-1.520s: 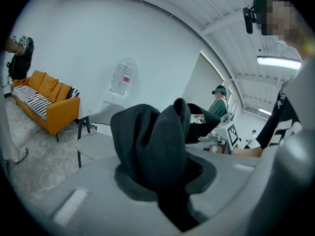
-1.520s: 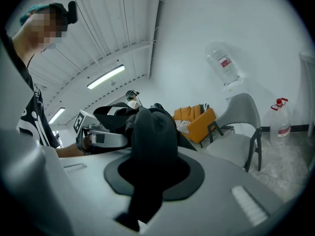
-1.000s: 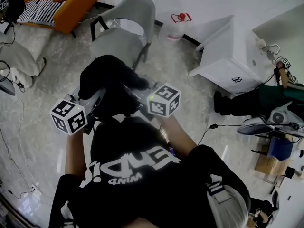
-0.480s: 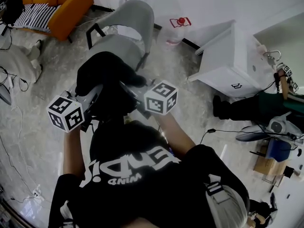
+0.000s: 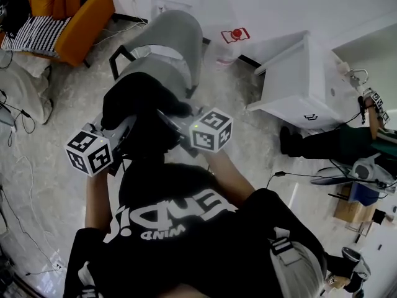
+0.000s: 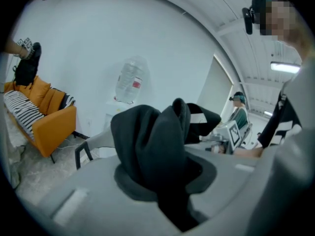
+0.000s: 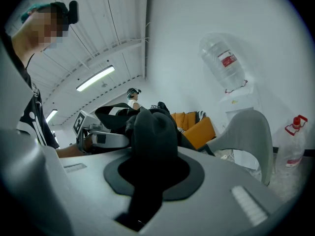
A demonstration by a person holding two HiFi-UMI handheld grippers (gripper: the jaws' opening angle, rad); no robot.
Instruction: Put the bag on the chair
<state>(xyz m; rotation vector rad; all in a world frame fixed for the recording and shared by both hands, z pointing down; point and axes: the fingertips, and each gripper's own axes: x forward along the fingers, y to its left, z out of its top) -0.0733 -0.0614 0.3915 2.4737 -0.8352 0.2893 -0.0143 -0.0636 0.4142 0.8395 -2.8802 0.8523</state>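
A black fabric bag [image 5: 144, 107] hangs bunched between my two grippers, held up in front of my chest. My left gripper [image 5: 126, 129] is shut on its left side and my right gripper [image 5: 175, 121] is shut on its right side. In the left gripper view the dark cloth [image 6: 152, 141] fills the jaws of the left gripper [image 6: 165, 186]. The right gripper view shows the same cloth [image 7: 150, 136] pinched in the right gripper [image 7: 142, 181]. The grey shell chair [image 5: 166, 45] stands just beyond the bag with nothing on its seat; it also shows as the chair [image 7: 248, 132] at right.
An orange sofa [image 5: 77, 14] with a striped cushion stands at the far left. A white cabinet [image 5: 296, 79] is at the right, with a water bottle [image 5: 232, 37] by the wall. Another person [image 5: 338, 138] sits at the right edge. Cables [image 5: 22, 166] trail over the marble floor.
The chair has come lower and nearer in the head view as I step toward it. Both grippers keep the same hold on the bag.
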